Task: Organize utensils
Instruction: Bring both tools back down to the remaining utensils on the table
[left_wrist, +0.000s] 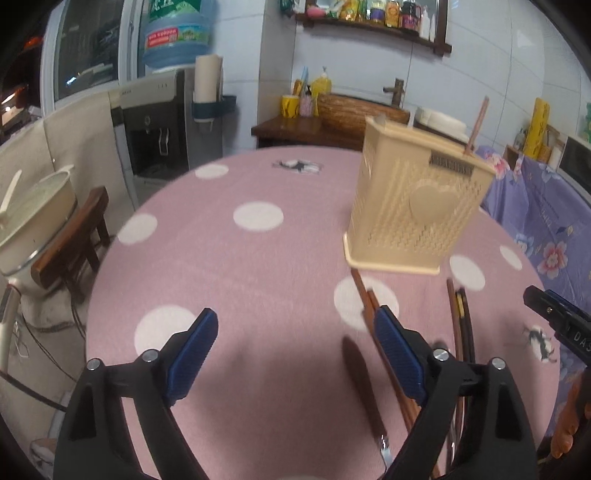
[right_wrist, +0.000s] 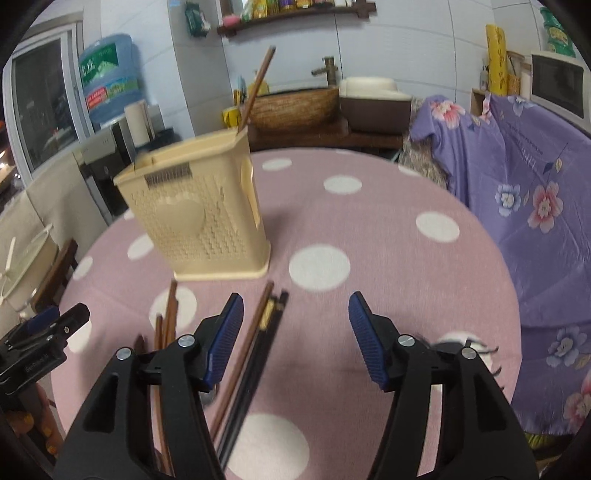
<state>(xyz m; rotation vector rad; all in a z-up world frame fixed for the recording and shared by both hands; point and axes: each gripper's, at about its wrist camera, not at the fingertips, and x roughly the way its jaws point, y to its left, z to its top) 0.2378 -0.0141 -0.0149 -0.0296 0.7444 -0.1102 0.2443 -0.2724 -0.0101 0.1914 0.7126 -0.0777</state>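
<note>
a: left hand-held gripper (left_wrist: 295, 350) up front, jaws spread wide, nothing between the pads, just pink cloth under them. right hand-held gripper (right_wrist: 295, 339) same deal, jaws apart, holding nothing.

b: why both released?

a: my guess, both are lining up for a pick. loose utensils lie flat on the worktop (left_wrist: 258, 258) right under and beside the jaws.

b: which utensils?

a: brown chopsticks (left_wrist: 364, 295) run under the left gripper's right pad, a dark-handled piece (left_wrist: 360, 373) lies between the left jaws, metal tip toward the camera, too blurred to name. black chopsticks (right_wrist: 264, 339) and a brown one (right_wrist: 255, 325) lie just inside the right gripper's left pad, pointing at the holder.

b: holder where?

a: beige holder (right_wrist: 207, 221) stands upright on the worktop past the loose sticks, heart side facing the cameras. one chopstick (right_wrist: 256, 85) already stands in it, leaning out of a far corner, so sorting looks started, mostly not done.

b: why do the sticks lie lengthwise toward it?

a: probably so each can be pinched mid-shaft and tipped in. jaws wide likely to clear the pile.

b: risk?

a: sticks touch each other, easy to grab two.
</note>
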